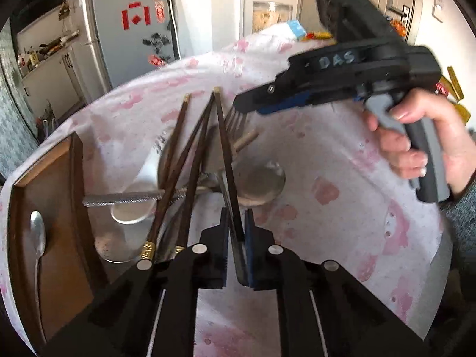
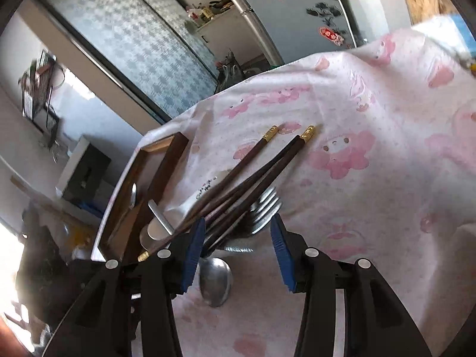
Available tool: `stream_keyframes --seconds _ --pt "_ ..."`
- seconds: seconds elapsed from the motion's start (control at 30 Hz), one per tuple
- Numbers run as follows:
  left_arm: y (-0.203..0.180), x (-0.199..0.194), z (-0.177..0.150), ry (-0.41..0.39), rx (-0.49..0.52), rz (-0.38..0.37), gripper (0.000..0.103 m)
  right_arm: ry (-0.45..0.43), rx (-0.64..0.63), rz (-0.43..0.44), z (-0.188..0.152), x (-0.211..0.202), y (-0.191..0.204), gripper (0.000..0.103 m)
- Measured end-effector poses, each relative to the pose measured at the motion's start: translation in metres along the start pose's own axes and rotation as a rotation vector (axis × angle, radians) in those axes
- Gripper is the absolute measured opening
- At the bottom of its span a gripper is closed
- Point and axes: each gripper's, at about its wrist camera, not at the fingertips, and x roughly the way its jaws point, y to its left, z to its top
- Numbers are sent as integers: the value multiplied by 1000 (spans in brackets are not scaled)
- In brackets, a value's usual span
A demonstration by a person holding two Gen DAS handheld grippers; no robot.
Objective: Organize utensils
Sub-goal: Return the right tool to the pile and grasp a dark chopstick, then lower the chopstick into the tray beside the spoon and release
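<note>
A heap of utensils lies on the pink-patterned tablecloth: several dark wooden chopsticks (image 1: 190,154), a metal fork (image 1: 236,122), a large metal spoon (image 1: 261,183), a white ceramic spoon (image 1: 139,199) and a textured metal handle (image 1: 125,199). My left gripper (image 1: 237,238) is shut on one dark chopstick (image 1: 226,148). My right gripper (image 1: 253,105) hovers open over the fork tines at the heap's far side. In the right wrist view my right gripper (image 2: 238,235) is open above the chopsticks (image 2: 253,172), fork (image 2: 266,208) and spoon (image 2: 214,279).
A brown wooden tray (image 1: 53,184) sits at the table's left edge with one metal spoon (image 1: 38,238) in it; it also shows in the right wrist view (image 2: 154,172). A fridge (image 1: 125,29) and cabinets stand behind the table.
</note>
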Motion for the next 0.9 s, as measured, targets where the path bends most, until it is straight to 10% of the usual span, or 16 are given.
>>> stream_keyframes --seconds 0.9 --pt "23 -56 -27 -99 -36 1 7 8 -84 -32 6 40 89 19"
